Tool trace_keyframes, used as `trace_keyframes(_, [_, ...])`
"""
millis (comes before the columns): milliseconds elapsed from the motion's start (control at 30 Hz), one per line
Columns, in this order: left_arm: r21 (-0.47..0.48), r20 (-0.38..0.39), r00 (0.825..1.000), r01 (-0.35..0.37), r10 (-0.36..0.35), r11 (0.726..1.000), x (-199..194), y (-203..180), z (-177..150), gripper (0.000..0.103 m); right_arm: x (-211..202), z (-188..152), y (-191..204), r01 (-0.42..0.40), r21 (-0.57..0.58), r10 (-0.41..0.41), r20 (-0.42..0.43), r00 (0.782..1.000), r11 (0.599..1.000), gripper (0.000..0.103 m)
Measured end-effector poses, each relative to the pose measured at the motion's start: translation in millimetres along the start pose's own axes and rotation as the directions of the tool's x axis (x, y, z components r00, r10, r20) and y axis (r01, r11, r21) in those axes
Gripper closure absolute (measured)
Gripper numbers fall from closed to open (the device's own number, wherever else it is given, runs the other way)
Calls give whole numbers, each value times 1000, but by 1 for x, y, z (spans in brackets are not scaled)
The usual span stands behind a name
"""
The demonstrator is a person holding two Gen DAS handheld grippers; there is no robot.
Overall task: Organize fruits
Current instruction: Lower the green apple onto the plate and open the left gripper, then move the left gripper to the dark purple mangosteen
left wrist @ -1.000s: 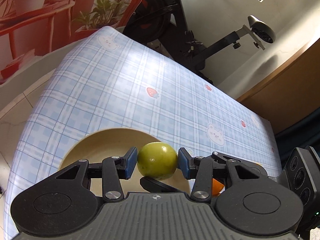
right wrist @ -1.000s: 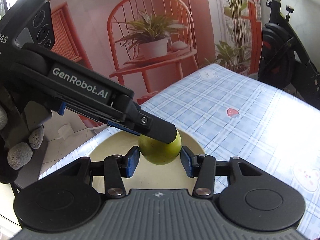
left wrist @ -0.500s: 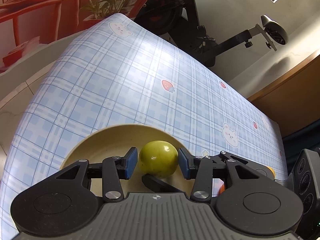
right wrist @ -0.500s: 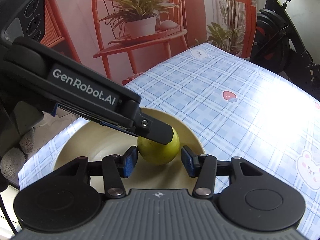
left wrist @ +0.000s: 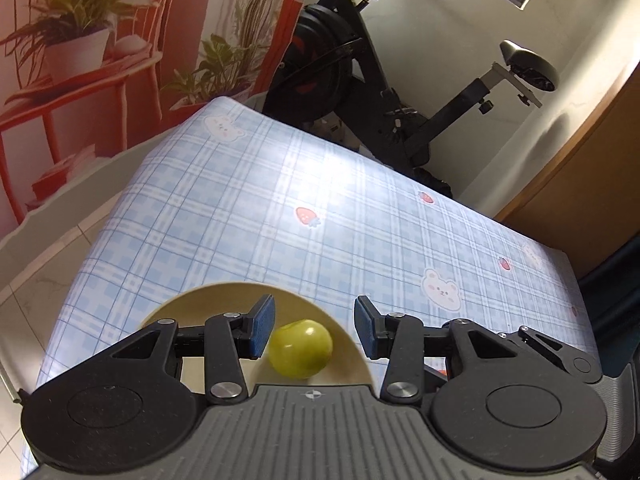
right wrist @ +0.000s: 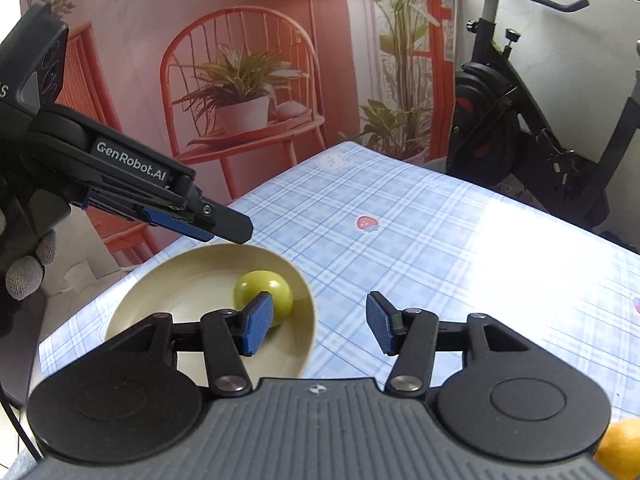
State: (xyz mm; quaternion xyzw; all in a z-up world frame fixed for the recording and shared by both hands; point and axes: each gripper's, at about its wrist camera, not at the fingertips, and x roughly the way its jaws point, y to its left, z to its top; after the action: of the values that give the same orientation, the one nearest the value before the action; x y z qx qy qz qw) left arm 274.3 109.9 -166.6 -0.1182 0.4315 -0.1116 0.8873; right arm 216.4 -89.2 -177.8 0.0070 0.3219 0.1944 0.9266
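Green fruit point(left wrist: 300, 348) lies in bowl point(left wrist: 188, 304) beneath spread left claw point(left wrist: 314, 332); orange point(right wrist: 620, 450) beside spread right claw point(right wrist: 320, 326) remains

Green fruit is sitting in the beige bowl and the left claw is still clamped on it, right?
Not quite. The green fruit does sit in the beige bowl, but the left claw is open, its pads clear of the fruit. The left wrist view shows the gap; the right wrist view shows that claw raised above the bowl.
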Motion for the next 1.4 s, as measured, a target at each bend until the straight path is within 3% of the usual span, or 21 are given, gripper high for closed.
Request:
trace_keyframes(267, [104,112,994,2,-13,995,-12,-76,-34,58,-88,-36,-47,121,57,-126,106,986,991,48])
trace_keyframes(567, [209,89,992,69,-90,975,0,-146,-76,58,-147,-89,-81,241,118,-253,101,962,963,48])
trace_keyframes(767, [273,37,992,109,-124,956,13,-175,-99,58,-160,-114,-89,273,140,-285,77,955,952,48])
trace_keyframes(900, [306,-12,990,138,-142,942,21,-189,-114,65,-168,-120,-93,273,155,-287,79,955,949,48])
trace_keyframes(1400, [316,-79,986,167,-149,934,40,-215,-119,65,-189,-144,-103,243,195,-259,59,964,950,48])
